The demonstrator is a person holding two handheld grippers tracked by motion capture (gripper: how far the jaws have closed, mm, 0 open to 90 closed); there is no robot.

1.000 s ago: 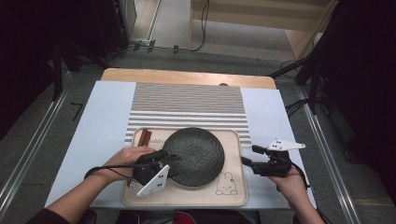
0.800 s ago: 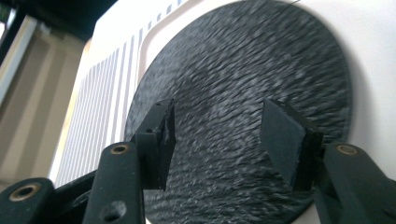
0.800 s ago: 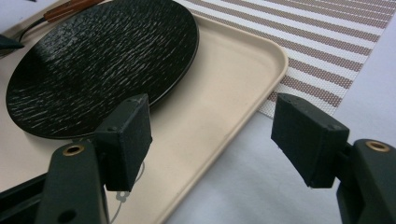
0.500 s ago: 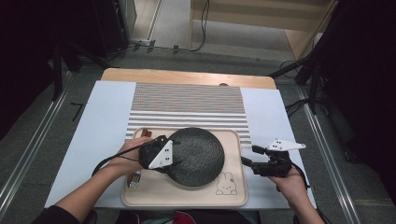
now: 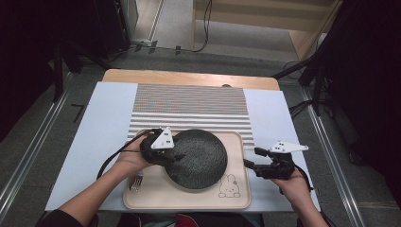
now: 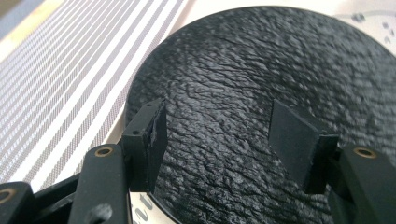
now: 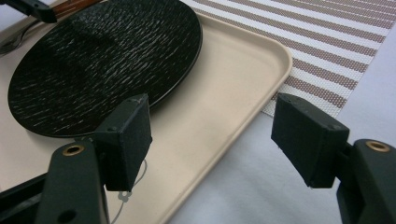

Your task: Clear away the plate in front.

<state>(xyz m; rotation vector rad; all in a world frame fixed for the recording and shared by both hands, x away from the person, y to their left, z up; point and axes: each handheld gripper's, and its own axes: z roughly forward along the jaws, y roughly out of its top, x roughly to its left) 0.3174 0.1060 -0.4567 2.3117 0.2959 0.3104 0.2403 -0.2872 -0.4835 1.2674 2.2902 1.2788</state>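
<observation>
1. The plate (image 5: pixel 197 158) sits on the tray (image 5: pixel 156 198).
2. Left gripper (image 6: pixel 219 135), jaws wide, hovers over its rim: lower, then pinch squarely.
3. Right gripper (image 7: pixel 224 126), jaws wide, straddles the tray edge: steady it.

The plate (image 5: pixel 198 158) is black with a rough, wrinkled, bark-like texture and a faint sheen. The tray (image 5: pixel 236 201) looks like smooth cream plastic, matt. The mat (image 5: pixel 189 106) is a woven striped fabric. The fork (image 5: pixel 135 182) is shiny metal. The tongs' pads (image 7: pixel 128 137) are matt black, set with brass-coloured screws.
</observation>
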